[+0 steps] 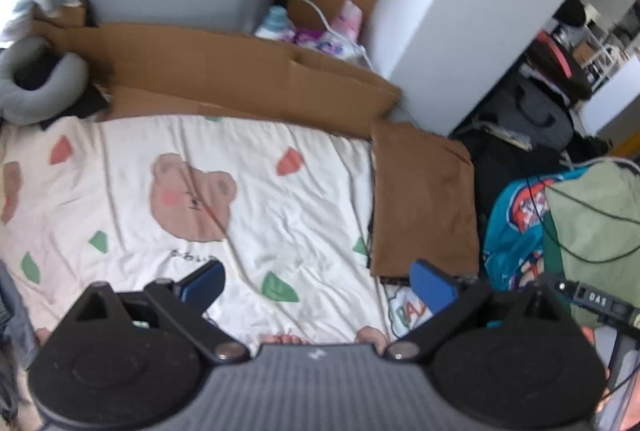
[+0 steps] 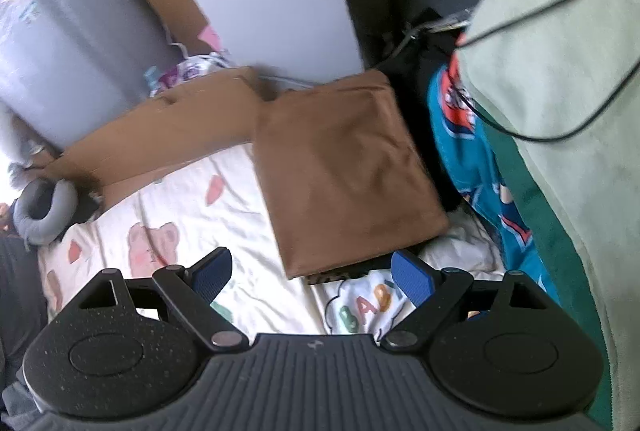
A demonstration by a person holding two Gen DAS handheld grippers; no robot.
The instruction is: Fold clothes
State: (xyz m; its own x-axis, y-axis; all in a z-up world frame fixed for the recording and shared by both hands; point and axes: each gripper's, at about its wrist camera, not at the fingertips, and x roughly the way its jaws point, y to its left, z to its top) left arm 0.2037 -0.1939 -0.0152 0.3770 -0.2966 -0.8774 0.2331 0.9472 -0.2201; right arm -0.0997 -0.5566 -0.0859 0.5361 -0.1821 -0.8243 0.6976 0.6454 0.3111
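One folded brown garment (image 2: pixel 344 167) lies mid-frame, its near edge hiding darker cloth; left gripper (image 1: pixel 318 285) and right gripper (image 2: pixel 312 277) both spread, empty.

Soft daylight fills both views, blowing out to white at the far left edges. Motion blur smears the brown folded cloth (image 2: pixel 344 167) and cream bear-print bedsheet (image 1: pixel 280 199). Fisheye distortion bends the edges; corners vignette black.

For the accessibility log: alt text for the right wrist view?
Open right hand-held gripper hovers over a folded brown cloth lying on a bear-print sheet. Cardboard sits behind, a green cloth to the right.
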